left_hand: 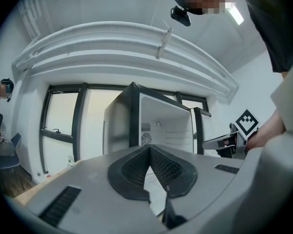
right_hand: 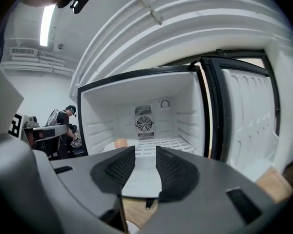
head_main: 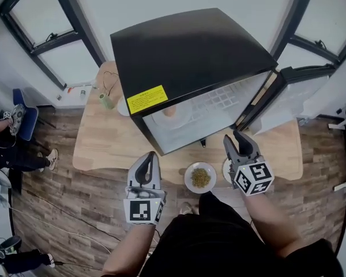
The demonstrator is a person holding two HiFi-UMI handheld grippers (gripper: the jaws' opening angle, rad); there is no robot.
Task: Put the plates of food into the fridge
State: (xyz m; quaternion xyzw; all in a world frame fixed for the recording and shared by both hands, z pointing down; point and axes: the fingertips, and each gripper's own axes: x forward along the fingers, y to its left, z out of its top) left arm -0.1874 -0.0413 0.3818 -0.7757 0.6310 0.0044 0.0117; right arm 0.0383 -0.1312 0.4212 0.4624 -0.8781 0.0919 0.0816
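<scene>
A black mini fridge (head_main: 190,51) stands on a wooden table (head_main: 109,143) with its door (head_main: 294,91) swung open to the right. On its white wire shelf lies a plate with a tan bun (head_main: 169,112), also seen in the right gripper view (right_hand: 120,143). A white plate of green-brown food (head_main: 200,177) sits at the table's front edge between the grippers. The rim of a second plate (head_main: 226,169) shows beside my right gripper (head_main: 236,136). The right gripper (right_hand: 145,161) faces the open fridge (right_hand: 144,111), open and empty. My left gripper (head_main: 151,156) hovers left of the food plate, shut (left_hand: 149,150) and empty.
A green roll (head_main: 106,101) and a white dish (head_main: 122,105) lie on the table left of the fridge. Dark-framed windows (head_main: 40,33) line the back wall. People sit at the far left on the wood floor (head_main: 6,126). The open door (right_hand: 244,116) bounds the right side.
</scene>
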